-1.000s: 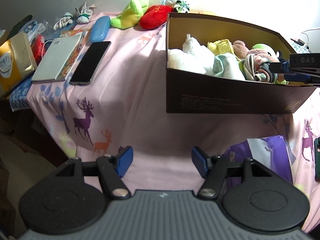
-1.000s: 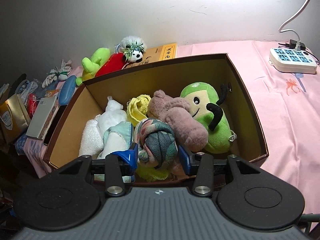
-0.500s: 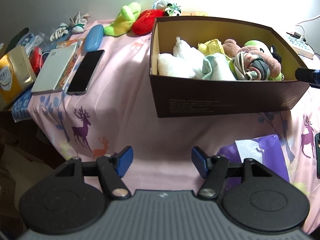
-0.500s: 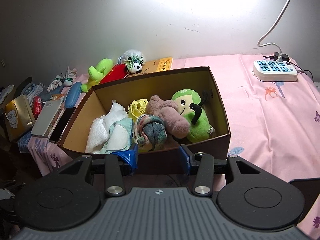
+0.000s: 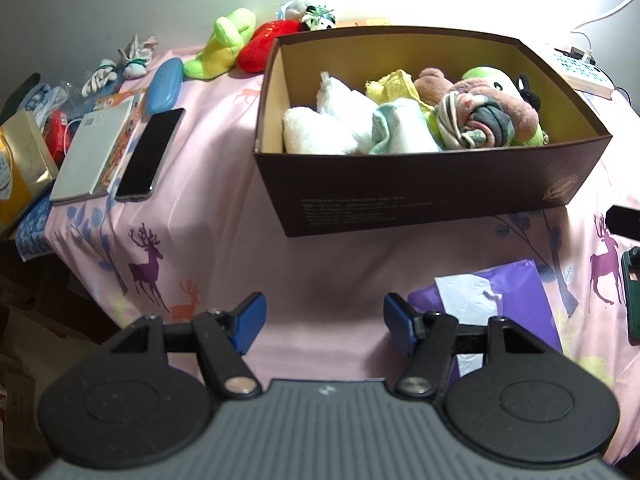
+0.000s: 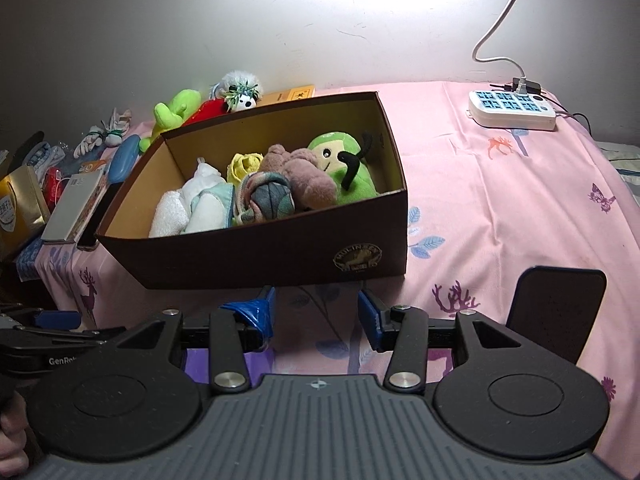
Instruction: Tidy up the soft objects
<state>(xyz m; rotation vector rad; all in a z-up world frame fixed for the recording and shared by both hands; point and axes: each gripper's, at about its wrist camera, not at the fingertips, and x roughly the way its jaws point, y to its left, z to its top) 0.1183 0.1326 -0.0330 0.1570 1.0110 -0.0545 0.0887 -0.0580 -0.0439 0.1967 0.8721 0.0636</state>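
A brown cardboard box [image 5: 432, 192] [image 6: 256, 256] stands on the pink deer-print cloth. Inside it lie a white towel [image 5: 316, 132], a pale blue cloth [image 5: 394, 132], a yellow cloth [image 6: 244, 162], a rolled striped cloth ball [image 5: 474, 128] [image 6: 266, 198], a pink plush [image 6: 304, 168] and a green plush [image 6: 344, 160]. Behind the box lie a lime plush [image 5: 224, 42], a red plush [image 5: 266, 44] and a white fluffy toy [image 5: 312, 12]. My left gripper [image 5: 324, 312] hangs open in front of the box. My right gripper [image 6: 316, 308] is open too, just outside the front wall, holding nothing.
Left of the box lie a black phone [image 5: 150, 154], a grey notebook [image 5: 94, 152], a blue case [image 5: 164, 84], bundled white gloves [image 5: 120, 64] and a gold carton [image 5: 20, 168]. A purple bag [image 5: 492, 300] lies near the front edge. A power strip [image 6: 512, 110] sits far right.
My right gripper, which had the striped cloth ball between its fingers inside the box, has pulled back out with nothing in it. The ball stays in the box. My left gripper has shifted sideways.
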